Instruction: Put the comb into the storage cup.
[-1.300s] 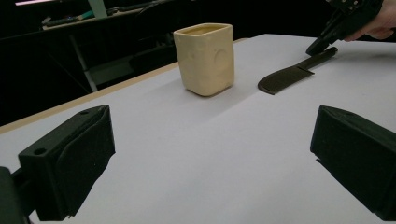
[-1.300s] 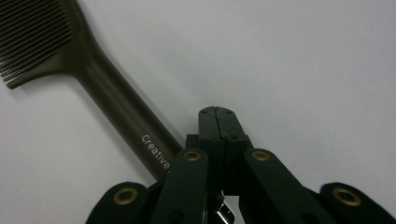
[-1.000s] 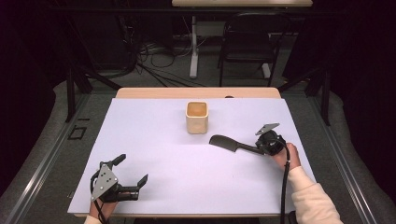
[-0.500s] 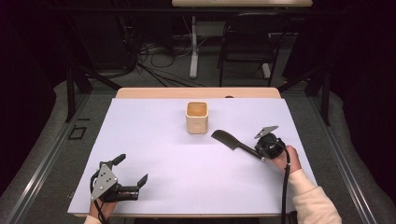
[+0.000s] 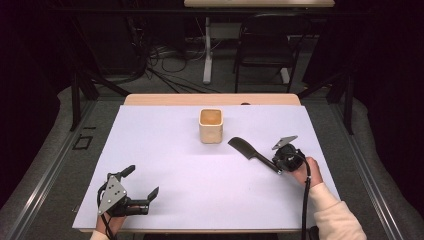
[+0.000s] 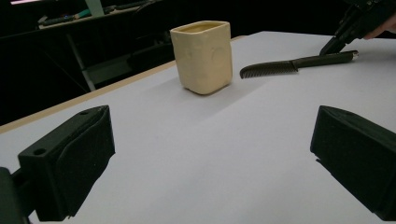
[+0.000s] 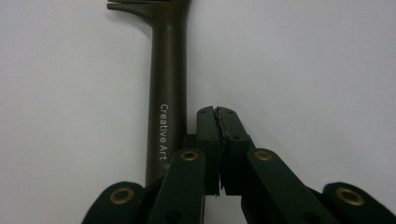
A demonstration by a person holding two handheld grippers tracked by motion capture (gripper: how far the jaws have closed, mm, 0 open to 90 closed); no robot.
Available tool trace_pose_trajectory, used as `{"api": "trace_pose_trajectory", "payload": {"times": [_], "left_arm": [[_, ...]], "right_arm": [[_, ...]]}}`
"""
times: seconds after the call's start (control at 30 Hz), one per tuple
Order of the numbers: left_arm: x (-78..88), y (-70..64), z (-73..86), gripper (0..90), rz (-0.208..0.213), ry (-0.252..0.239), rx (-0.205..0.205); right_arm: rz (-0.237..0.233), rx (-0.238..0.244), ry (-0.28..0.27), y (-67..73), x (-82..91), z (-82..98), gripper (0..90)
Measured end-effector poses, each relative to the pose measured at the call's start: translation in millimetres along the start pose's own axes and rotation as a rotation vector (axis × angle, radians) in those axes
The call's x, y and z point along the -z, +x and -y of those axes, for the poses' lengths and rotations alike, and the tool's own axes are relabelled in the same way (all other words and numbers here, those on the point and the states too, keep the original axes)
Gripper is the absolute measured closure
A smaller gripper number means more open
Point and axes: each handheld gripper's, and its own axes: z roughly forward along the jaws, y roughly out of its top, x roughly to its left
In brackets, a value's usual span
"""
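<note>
The cream cup (image 5: 210,125) stood upright, its contents unseen. The black comb (image 5: 246,149) lay beside it, its handle touching the closed, empty right gripper (image 7: 217,114). The left gripper (image 5: 140,185) gaped, empty.

The comb (image 7: 167,88) looks like dark matt plastic, its smooth handle printed with white lettering. The cream cup (image 6: 202,55) has a dull, slightly uneven surface. The table (image 5: 165,150) carries a smooth matt white sheet over a pale wooden edge.
</note>
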Motion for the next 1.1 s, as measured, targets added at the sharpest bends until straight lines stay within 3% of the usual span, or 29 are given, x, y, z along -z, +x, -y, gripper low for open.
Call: {"api": "trace_pose_trajectory", "payload": {"times": [0.17, 0.2, 0.27, 0.3, 0.47, 0.7, 0.73, 0.77, 0.83, 1.1], "left_arm": [[0.0, 0.1, 0.1, 0.0, -0.001, -0.001, 0.001], [-0.2, 0.2, 0.0, 0.0, 0.001, 0.000, 0.002], [-0.3, 0.0, 0.1, 0.0, 0.001, 0.000, 0.002], [0.0, -0.1, 0.0, 0.0, 0.000, 0.000, -0.001], [-0.2, 0.4, 0.1, 0.0, -0.002, 0.001, 0.001], [-0.2, 0.3, 0.2, 0.0, -0.001, 0.005, 0.001], [-0.2, 0.6, 0.2, 0.0, -0.001, 0.004, 0.001], [-0.2, 0.6, 0.2, 0.0, -0.001, 0.004, 0.001], [-0.6, 0.5, 0.2, 0.0, -0.002, 0.004, 0.002], [-0.7, -0.3, -0.1, 0.0, -0.005, 0.006, -0.002]], "right_arm": [[0.001, -0.003, -0.014, -2.4, 5.2, -0.8, 79.5], [0.010, -0.005, -0.020, -3.9, 9.5, -2.2, 73.8], [0.010, -0.003, -0.022, -4.9, 11.1, -2.8, 71.4], [0.011, -0.010, -0.022, -6.1, 14.3, -3.6, 63.5], [0.007, -0.007, -0.011, -7.3, 20.3, -6.9, 51.5], [-0.005, 0.008, -0.016, -1.7, 30.5, -13.9, 37.0], [-0.011, 0.017, -0.012, 0.4, 32.7, -16.4, 29.4], [-0.011, 0.017, -0.012, 0.4, 32.7, -16.4, 29.4], [-0.007, 0.038, -0.006, 4.9, 34.2, -21.3, 18.4], [-0.027, 0.067, 0.011, 12.3, 30.8, -28.0, 4.4]]}}
